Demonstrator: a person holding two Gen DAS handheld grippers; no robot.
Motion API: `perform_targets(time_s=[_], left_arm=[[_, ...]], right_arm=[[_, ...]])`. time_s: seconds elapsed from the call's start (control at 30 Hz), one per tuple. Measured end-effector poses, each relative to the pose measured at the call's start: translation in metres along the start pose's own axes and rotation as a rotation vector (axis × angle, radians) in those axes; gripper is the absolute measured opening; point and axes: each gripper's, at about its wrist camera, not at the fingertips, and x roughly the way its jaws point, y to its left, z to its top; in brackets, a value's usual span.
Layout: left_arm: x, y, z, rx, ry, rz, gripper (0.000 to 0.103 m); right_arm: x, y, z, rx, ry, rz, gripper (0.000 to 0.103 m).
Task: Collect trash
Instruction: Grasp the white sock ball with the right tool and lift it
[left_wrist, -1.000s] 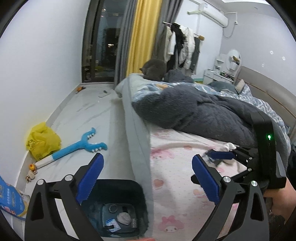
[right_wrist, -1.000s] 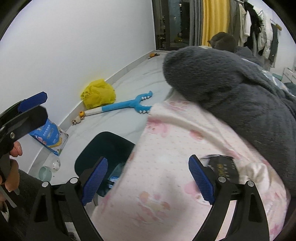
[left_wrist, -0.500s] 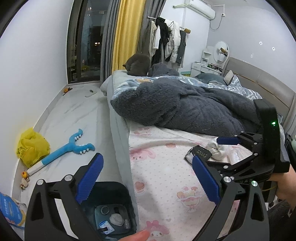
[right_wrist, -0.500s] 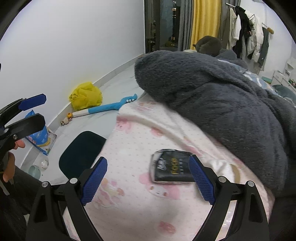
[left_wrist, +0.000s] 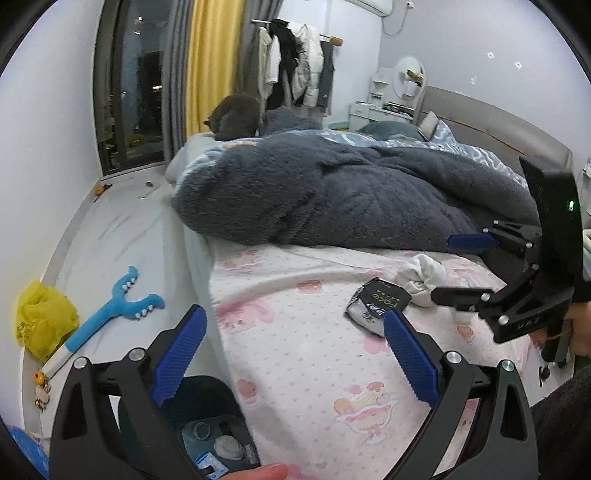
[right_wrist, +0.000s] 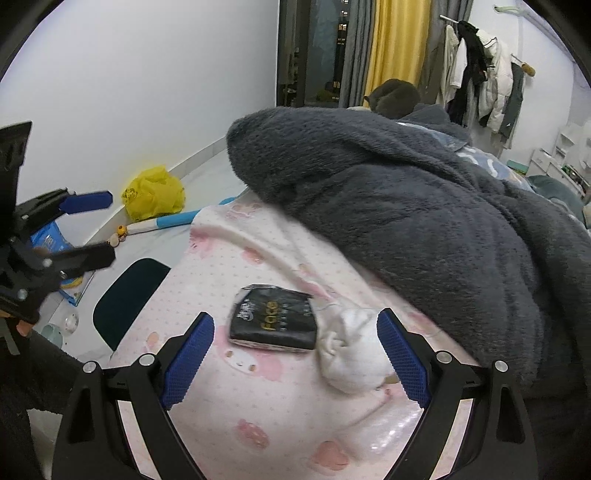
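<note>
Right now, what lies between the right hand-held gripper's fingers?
The black tissue pack and a white wad, touching, on the pink sheet; right wrist view.

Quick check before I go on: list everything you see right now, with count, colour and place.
tissue pack: 1, black, on pink sheet
crumpled tissue: 1, white, touching pack's right side
blanket: 1, dark grey, on bed
cat: 1, grey, far bed end
trash bin: 1, dark, floor beside bed
plastic bag: 1, yellow, by wall
toy: 1, blue, floor
left hand-held gripper: open, above bin
right hand-held gripper: open, around pack and tissue
</note>
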Motion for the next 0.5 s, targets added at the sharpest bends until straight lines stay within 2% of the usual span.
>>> perform_targets(time_s=[0.07, 0.2, 0.5], left_arm=[[0.007, -0.002, 0.001, 0.007, -0.002, -0.014, 0.098], [0.019, -0.009, 0.001, 0.030, 0.007, -0.070, 0.098], [0.042, -0.024, 0.003, 0.089, 0.039, -0.182, 0.098]], right_arm=[[-0.001, -0.006, 0.000, 0.003, -0.009, 0.007, 0.091], [0.003, -0.018, -0.004, 0.020, 0.001, 0.015, 0.078], [0.013, -0.034, -0.013, 0.039, 0.041, 0.017, 0.064]])
